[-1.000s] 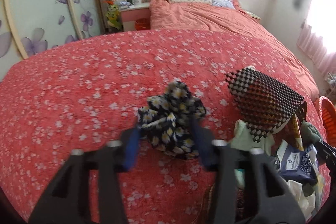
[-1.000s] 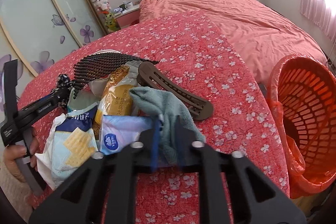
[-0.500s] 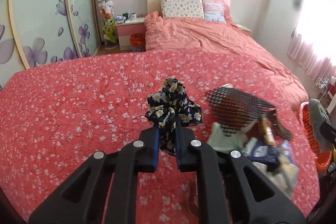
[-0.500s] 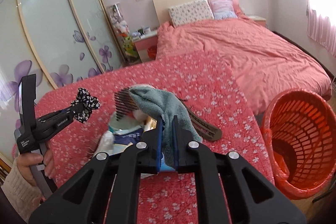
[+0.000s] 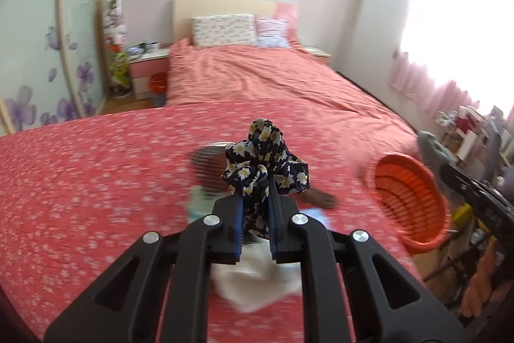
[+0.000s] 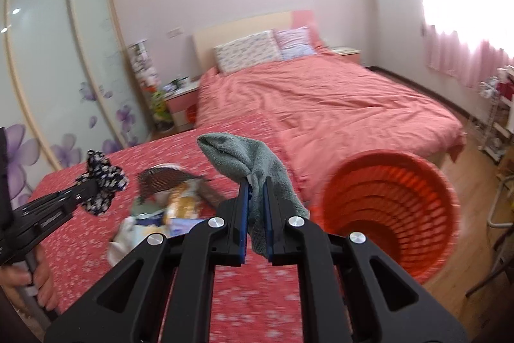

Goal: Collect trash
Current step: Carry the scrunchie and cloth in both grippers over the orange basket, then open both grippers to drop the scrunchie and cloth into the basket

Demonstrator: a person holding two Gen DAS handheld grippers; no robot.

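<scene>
While both loads hang above floral cover (image 5: 80, 182), none binned yet. Left gripper (image 5: 255, 208) clamped on daisy-print scrunchie (image 5: 265, 159); right gripper (image 6: 255, 204) clamped on grey-green cloth (image 6: 253, 163). Beyond: wrapper pile (image 6: 173, 211) left on cover. Orange basket (image 6: 390, 211) at bed's edge, contents unclear.

No text can be read: the print on the wrappers (image 6: 180, 211) near the left is blurred beyond reading.
</scene>
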